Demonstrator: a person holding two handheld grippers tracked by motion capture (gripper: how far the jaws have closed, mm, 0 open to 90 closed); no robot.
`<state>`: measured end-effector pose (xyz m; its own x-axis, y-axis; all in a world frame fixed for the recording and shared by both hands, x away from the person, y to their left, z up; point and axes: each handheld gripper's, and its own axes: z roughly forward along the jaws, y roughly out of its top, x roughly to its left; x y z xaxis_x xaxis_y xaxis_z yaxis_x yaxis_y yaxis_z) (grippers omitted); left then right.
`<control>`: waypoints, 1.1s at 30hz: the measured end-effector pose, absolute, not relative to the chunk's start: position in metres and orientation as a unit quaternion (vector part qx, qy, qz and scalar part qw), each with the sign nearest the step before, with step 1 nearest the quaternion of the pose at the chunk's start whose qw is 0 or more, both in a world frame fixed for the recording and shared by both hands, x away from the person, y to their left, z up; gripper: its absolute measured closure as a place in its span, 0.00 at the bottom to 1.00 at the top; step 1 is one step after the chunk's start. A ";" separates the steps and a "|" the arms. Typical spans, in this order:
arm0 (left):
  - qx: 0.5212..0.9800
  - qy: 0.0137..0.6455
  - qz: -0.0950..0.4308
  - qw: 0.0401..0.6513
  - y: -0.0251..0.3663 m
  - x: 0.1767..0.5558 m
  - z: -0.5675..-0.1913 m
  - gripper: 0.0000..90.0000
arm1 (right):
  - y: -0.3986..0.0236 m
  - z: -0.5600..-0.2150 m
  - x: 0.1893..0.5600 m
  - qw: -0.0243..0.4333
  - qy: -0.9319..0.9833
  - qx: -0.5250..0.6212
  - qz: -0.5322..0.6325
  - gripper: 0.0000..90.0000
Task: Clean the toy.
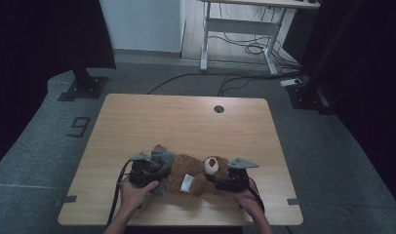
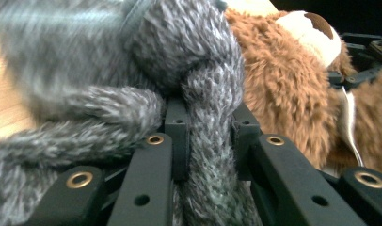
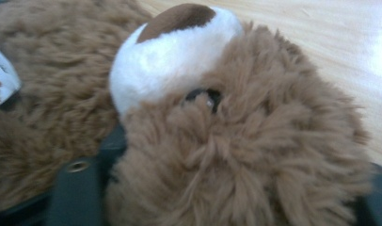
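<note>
Left gripper (image 2: 210, 136) pinching fuzzy grey knit garment (image 2: 132, 61); right gripper (image 1: 224, 181) half buried under shaggy brown teddy bear's (image 3: 236, 155) head, grip impossible to tell.

grey knitted cloth (image 2: 85, 70) blurred, teddy bear (image 3: 236, 155) cropped

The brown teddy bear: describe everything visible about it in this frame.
The brown teddy bear is shaggy plush with a white muzzle, dark brown nose and a white tag. It lies near the wooden table's front edge. A grey knitted garment covers its left end, pinched by the left claw. The right claw is at its head.
</note>
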<state>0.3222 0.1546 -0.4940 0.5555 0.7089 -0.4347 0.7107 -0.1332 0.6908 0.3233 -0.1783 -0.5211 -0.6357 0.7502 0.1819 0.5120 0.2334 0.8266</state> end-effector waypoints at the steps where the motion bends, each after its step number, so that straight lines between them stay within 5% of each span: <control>1: 0.752 0.473 0.002 0.459 0.153 0.322 -0.493 0.83 | -0.179 -0.521 0.322 0.130 0.775 0.403 0.470 0.39; 6: 0.728 0.480 -0.007 0.490 0.156 0.326 -0.495 0.84 | -0.185 -0.523 0.322 0.130 0.760 0.380 0.510 0.45; 15: 0.703 0.487 0.004 0.519 0.164 0.350 -0.494 0.85 | -0.174 -0.519 0.333 0.223 0.721 0.377 0.537 0.49; 20: 0.697 0.498 0.013 0.515 0.164 0.367 -0.495 0.84 | -0.169 -0.522 0.358 0.248 0.718 0.380 0.528 0.42; 25: 0.698 0.486 0.023 0.526 0.165 0.355 -0.486 0.84 | -0.178 -0.527 0.358 0.223 0.729 0.391 0.515 0.30; 33: 0.730 0.412 0.065 0.541 0.126 0.336 -0.446 0.83 | -0.178 -0.527 0.347 0.223 0.732 0.400 0.505 0.26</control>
<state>0.3362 0.1260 -0.4456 0.6526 0.6719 -0.3503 0.5303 -0.0748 0.8445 0.3473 -0.1785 -0.5274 -0.5806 0.8106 0.0766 0.3593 0.1707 0.9175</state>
